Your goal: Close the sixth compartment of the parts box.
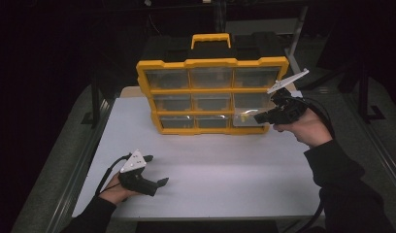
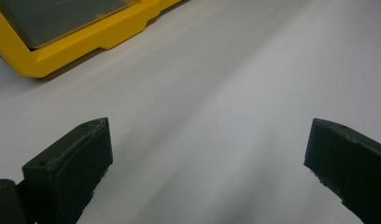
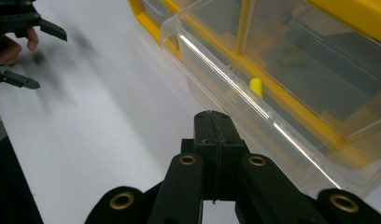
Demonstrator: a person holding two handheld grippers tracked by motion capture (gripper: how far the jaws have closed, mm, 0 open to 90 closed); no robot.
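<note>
A yellow organizer (image 1: 213,63) with clear drawers stands upright at the back of the white table (image 1: 210,165). Its bottom right drawer (image 1: 245,120) is pulled partway out, and a small yellow piece (image 3: 256,87) lies inside it. My right gripper (image 1: 257,117) is shut with nothing between its jaws, its tip right at the front wall of the drawer (image 3: 235,88); I cannot tell if they touch. My left gripper (image 1: 158,170) rests low over the table's near left part, open and empty. In its own view the left gripper (image 2: 209,154) has bare table between its jaws.
The organizer's bottom corner (image 2: 86,42) lies ahead of the left gripper. The left gripper (image 3: 27,51) and its hand appear far off in the right gripper view. Metal rails (image 1: 77,160) run along the table's left side, and dark floor surrounds the table.
</note>
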